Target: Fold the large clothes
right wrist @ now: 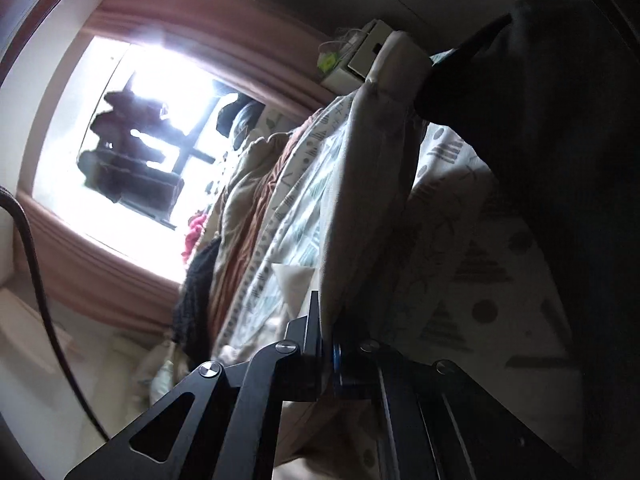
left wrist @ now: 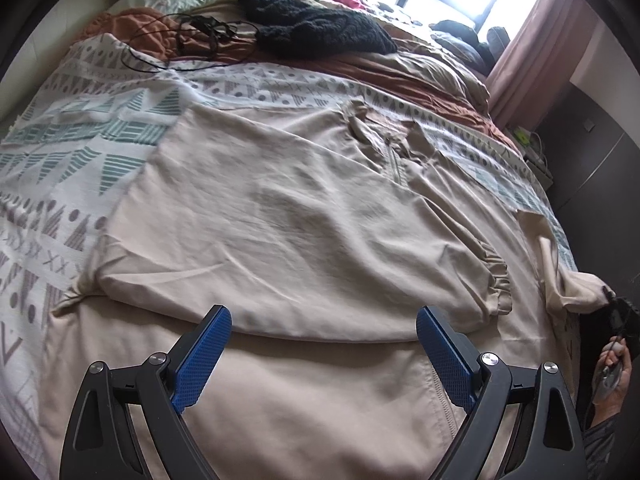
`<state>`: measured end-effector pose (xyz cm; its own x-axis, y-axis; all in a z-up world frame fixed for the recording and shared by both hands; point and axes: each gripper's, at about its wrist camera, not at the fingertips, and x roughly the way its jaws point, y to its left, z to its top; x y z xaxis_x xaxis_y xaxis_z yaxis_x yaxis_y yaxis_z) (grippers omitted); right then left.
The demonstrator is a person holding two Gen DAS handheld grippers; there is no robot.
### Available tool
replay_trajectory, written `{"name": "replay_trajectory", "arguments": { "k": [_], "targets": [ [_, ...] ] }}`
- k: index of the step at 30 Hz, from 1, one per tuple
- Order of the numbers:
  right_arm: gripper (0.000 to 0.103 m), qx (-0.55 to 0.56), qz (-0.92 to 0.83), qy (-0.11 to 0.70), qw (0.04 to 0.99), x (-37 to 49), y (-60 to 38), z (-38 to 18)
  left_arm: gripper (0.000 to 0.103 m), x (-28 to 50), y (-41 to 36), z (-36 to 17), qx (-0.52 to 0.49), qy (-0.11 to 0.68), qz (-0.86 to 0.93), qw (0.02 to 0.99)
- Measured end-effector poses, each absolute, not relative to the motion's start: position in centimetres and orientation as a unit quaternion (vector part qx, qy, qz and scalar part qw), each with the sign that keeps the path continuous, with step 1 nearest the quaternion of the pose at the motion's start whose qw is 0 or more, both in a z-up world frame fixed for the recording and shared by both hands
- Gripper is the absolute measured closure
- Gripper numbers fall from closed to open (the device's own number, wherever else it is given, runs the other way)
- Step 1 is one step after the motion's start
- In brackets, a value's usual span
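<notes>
Bed (left wrist: 60,128) with a patterned white cover, carrying a large beige garment (left wrist: 288,216) spread flat across its middle, one sleeve folded over the body, zipper collar (left wrist: 394,160) toward the far side. Black knit (left wrist: 320,32) and cables (left wrist: 180,40) lie beyond it. Left gripper (left wrist: 324,334) hovers over the near hem, blue pads apart, holding nothing. Right gripper (right wrist: 330,344), at the bed's edge, is clenched on a strip of the beige fabric.

No legible text (patterns only)
</notes>
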<state>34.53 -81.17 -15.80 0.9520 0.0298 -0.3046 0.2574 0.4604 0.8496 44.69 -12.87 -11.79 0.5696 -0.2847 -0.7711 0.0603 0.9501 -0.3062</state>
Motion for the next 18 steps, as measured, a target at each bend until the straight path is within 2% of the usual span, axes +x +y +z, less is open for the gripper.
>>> {"name": "replay_trajectory", "arguments": {
  "k": [9, 14, 18],
  "targets": [
    [0.098, 0.439, 0.007, 0.061, 0.896, 32.8, -73.4, -4.6, 0.009, 42.6, -8.6, -9.6, -0.144, 0.432, -0.1, 0.884],
    [0.098, 0.385, 0.053, 0.083, 0.918, 34.1, -66.8, -1.1, 0.009, 41.3, -5.9, -9.1, -0.157, 0.426, -0.096, 0.886],
    [0.098, 0.341, 0.076, 0.114, 0.93, 35.2, -62.3, -0.5, 0.009, 40.3, -2.9, -8.8, -0.169, 0.422, -0.085, 0.887]
  ]
}}
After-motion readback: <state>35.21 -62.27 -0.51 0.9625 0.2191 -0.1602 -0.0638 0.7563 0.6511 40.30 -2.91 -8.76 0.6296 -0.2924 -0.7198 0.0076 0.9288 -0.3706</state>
